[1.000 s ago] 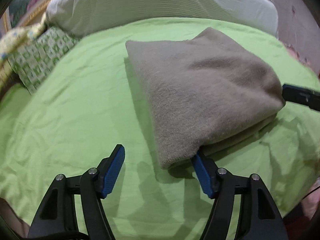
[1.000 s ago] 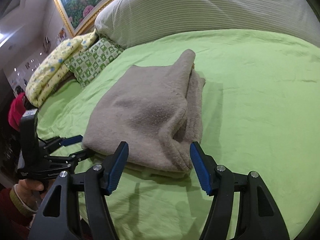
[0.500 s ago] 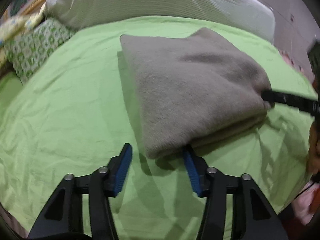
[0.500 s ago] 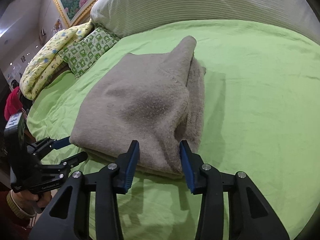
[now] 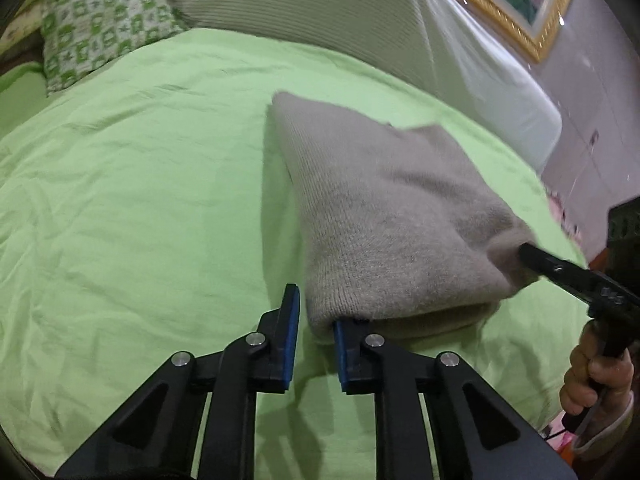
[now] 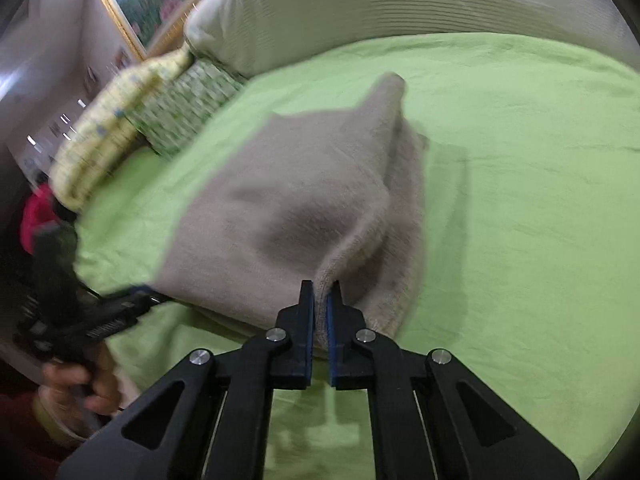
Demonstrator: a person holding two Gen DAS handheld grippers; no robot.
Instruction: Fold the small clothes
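Sweater [image 6: 288, 208] on bed [image 6: 520, 184] already multi-layered. Right gripper [image 6: 319, 312] pinches its near corner; left gripper [image 5: 313, 320] narrow, corner between fingers, not clamped. Final fold pending.

Grey-beige knit garment [image 5: 392, 216], lime-green sheet [image 5: 140, 208], green-and-white checked pillow [image 5: 100, 28]

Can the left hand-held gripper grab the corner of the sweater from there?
Probably yes. The left hand-held gripper is open with the sweater corner right at its fingertips, and nothing blocks it.
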